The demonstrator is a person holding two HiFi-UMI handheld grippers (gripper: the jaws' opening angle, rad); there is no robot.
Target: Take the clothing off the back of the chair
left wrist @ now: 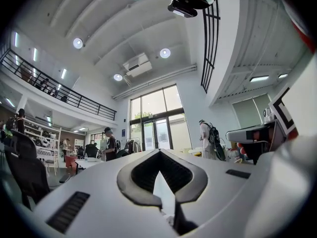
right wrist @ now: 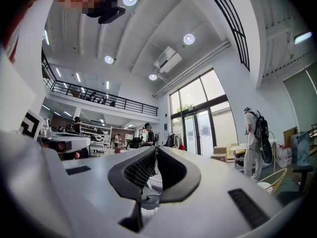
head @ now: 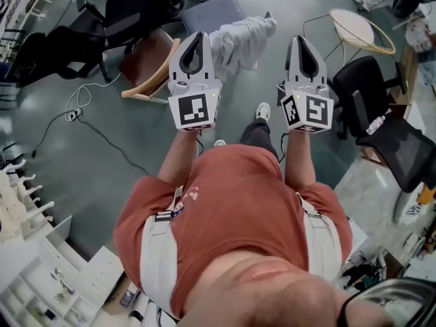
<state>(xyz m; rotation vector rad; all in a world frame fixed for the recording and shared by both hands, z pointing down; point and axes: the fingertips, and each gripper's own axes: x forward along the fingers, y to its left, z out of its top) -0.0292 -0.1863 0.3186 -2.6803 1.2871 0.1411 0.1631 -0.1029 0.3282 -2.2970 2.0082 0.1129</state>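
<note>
White clothing [head: 240,38] hangs over the back of a chair with a blue-grey seat [head: 212,12] in the head view, on the floor ahead of the person. My left gripper [head: 197,35] is held up just left of the clothing in that view, its jaws closed tip to tip with nothing between them. On the other side of the clothing my right gripper [head: 300,39] is likewise shut and holds nothing. Both grippers point roughly level into the room; the left gripper [left wrist: 159,151] and the right gripper [right wrist: 154,148] show their tips touching in their own views.
A wooden chair with a brown seat [head: 146,63] stands left of the clothed chair, with black office chairs [head: 133,5] behind it. More black chairs [head: 381,118] and a round wire-frame chair [head: 361,29] are at the right. A cable [head: 78,111] lies on the floor; white shelving [head: 30,257] is lower left.
</note>
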